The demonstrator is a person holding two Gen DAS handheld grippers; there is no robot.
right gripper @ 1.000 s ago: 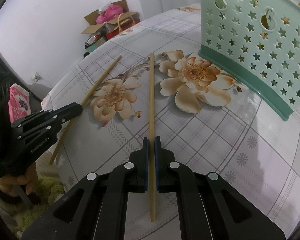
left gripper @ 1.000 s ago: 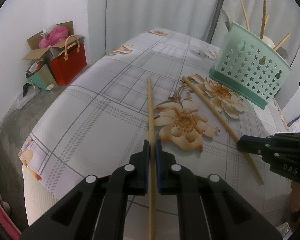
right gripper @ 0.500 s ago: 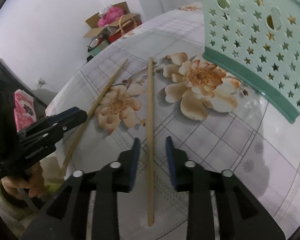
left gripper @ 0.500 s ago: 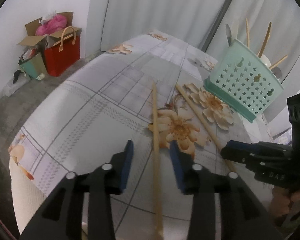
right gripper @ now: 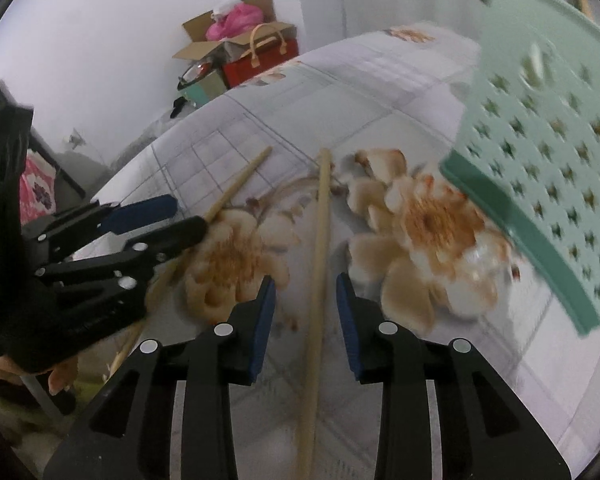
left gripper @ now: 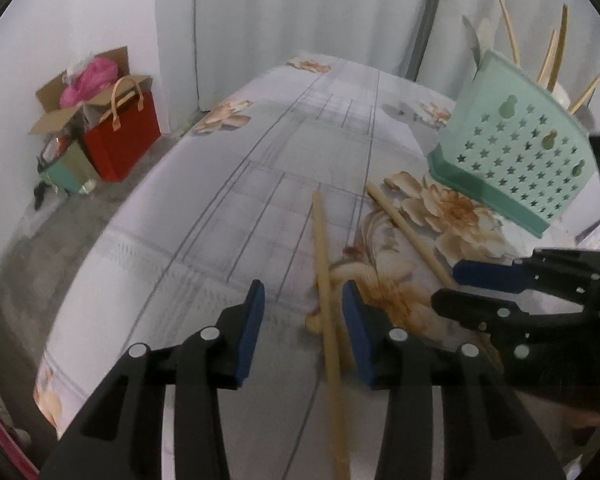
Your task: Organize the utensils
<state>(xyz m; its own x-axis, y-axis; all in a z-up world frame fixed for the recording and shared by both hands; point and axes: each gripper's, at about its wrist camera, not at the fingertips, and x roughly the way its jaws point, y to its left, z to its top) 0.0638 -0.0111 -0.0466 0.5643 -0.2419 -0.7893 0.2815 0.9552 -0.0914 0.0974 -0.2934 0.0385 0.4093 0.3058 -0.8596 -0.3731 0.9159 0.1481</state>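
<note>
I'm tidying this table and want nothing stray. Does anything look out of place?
Yes. Two chopsticks lie loose on the flowered tablecloth, one between the open left gripper, the other between the open right gripper, outside the green holder.

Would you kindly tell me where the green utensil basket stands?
The green utensil basket stands upper right in both views, on the flowered tablecloth beyond both chopsticks.

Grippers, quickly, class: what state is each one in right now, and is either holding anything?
Left gripper: open, holding nothing; a chopstick lies between its jaws.
Right gripper: open, holding nothing; the other chopstick lies between its jaws.
</note>
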